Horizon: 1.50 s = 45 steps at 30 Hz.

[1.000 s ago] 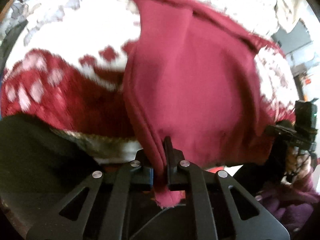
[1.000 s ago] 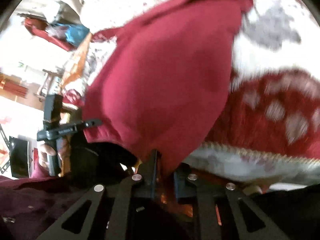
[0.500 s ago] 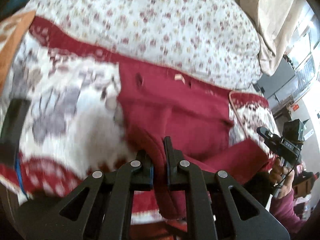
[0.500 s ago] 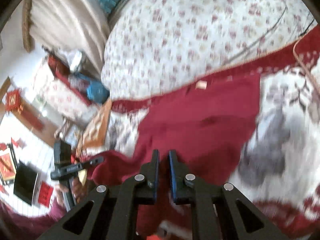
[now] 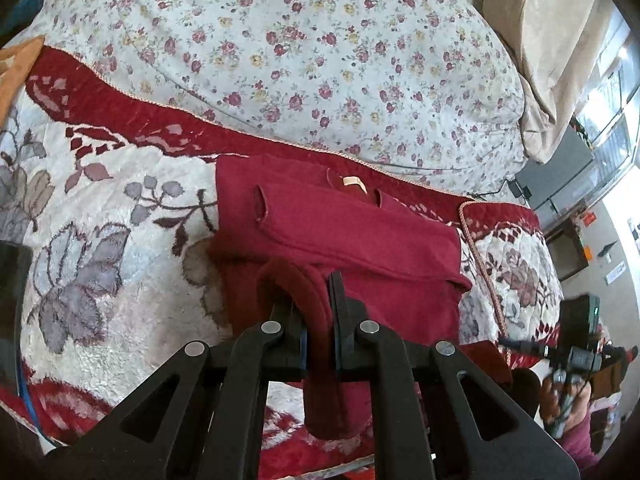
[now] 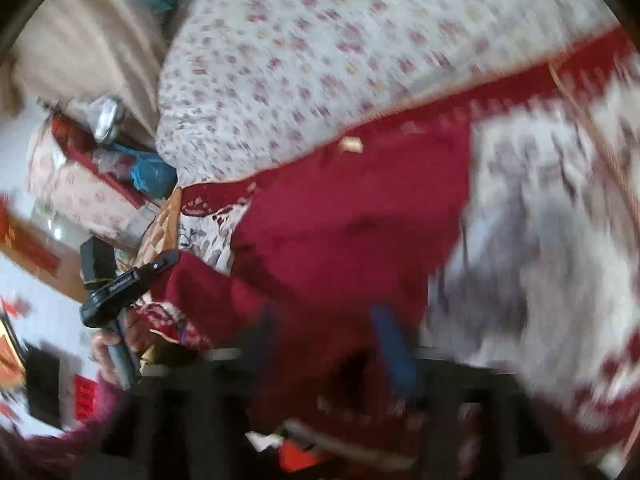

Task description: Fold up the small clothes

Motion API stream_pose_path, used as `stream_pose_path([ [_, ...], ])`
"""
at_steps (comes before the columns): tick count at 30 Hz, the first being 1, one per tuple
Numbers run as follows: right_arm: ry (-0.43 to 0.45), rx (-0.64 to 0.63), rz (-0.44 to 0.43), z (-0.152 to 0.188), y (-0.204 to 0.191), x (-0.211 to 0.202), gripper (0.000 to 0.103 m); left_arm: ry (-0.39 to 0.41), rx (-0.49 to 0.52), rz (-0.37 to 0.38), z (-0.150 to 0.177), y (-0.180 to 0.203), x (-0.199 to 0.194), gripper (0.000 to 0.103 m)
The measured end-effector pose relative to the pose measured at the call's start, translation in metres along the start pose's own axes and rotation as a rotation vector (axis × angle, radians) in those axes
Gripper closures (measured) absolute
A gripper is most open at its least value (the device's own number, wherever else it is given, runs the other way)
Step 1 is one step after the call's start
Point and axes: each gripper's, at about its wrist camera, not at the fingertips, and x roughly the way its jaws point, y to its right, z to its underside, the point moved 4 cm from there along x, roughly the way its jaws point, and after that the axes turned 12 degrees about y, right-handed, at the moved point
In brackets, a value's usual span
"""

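A dark red small garment (image 5: 344, 236) lies folded on the plush blanket (image 5: 100, 288), its neck label at the far edge. My left gripper (image 5: 320, 308) is shut on a thick fold of its near hem, and the cloth hangs down between the fingers. In the right wrist view, which is blurred, the right gripper (image 6: 328, 336) has its jaws opening; the garment (image 6: 352, 216) shows between the spread fingers with neither pad pressing on it. The left gripper (image 6: 168, 262) appears there at the left, pinching red cloth. The right gripper (image 5: 520, 346) shows at the far right of the left wrist view.
A floral quilt (image 5: 320, 48) is heaped behind the blanket. A beige curtain (image 5: 560, 40) hangs at the back right. A person's hand (image 6: 116, 340) holds the left gripper's handle. Cluttered furniture (image 6: 100, 168) stands beyond the bed's left side.
Both grippers have lifted and drawn back from the garment, which now lies folded flat on the blanket. The right jaws, shut on the hem before, have spread apart. The left keeps its grip.
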Motion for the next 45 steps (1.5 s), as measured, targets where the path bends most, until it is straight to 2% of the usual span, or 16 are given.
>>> stream_pose_path([
  [4,-0.122,0.045,-0.037,0.032,-0.003,-0.002,0.035,-0.001,0.014,-0.011,0.003,0.001,-0.002,0.096],
  [9,-0.141,0.135,-0.122,0.042,-0.008,0.008,0.035,-0.002,0.029,-0.025,0.008,0.003,-0.004,0.096],
  [13,-0.162,0.219,-0.078,0.045,0.008,0.042,0.036,-0.002,0.033,-0.034,0.011,0.001,-0.006,0.096],
  [15,-0.155,0.224,-0.063,0.046,0.014,0.051,0.059,-0.006,0.026,-0.040,0.011,-0.003,-0.006,0.096],
  [16,-0.153,0.198,-0.072,0.046,0.012,0.053,0.076,-0.007,0.024,-0.043,0.010,-0.004,-0.005,0.096],
  [17,-0.138,0.162,-0.081,0.043,0.007,0.052,0.078,-0.007,0.021,-0.045,0.008,-0.005,-0.004,0.096],
  [19,-0.074,0.100,-0.102,0.029,-0.004,0.045,0.086,-0.002,0.009,-0.041,0.002,-0.005,0.000,0.096],
  [24,0.123,0.026,-0.139,-0.030,-0.021,0.025,0.089,0.061,-0.003,-0.031,-0.029,0.002,0.012,0.096],
  [29,0.251,0.001,-0.086,-0.087,-0.019,0.034,0.092,0.107,-0.012,-0.074,-0.064,-0.001,0.050,0.096],
  [34,0.260,0.059,-0.017,-0.126,0.007,0.078,0.092,0.061,-0.074,-0.104,-0.078,-0.022,0.109,0.096],
  [38,0.201,0.131,0.040,-0.141,0.047,0.121,0.092,0.015,-0.087,-0.096,-0.076,-0.037,0.146,0.096],
  [39,0.195,0.135,0.038,-0.143,0.054,0.127,0.091,0.010,-0.095,-0.082,-0.076,-0.041,0.150,0.094],
  [40,0.194,0.126,0.029,-0.143,0.059,0.129,0.086,0.003,-0.104,-0.057,-0.077,-0.044,0.153,0.092],
  [43,0.218,0.138,0.002,-0.148,0.069,0.122,0.067,-0.009,-0.132,-0.004,-0.083,-0.050,0.149,0.074],
  [44,0.235,0.169,-0.006,-0.151,0.073,0.116,0.060,-0.006,-0.135,0.002,-0.085,-0.050,0.146,0.058],
  [45,0.262,0.190,0.012,-0.154,0.077,0.108,0.059,0.009,-0.132,0.007,-0.088,-0.049,0.141,0.042],
])
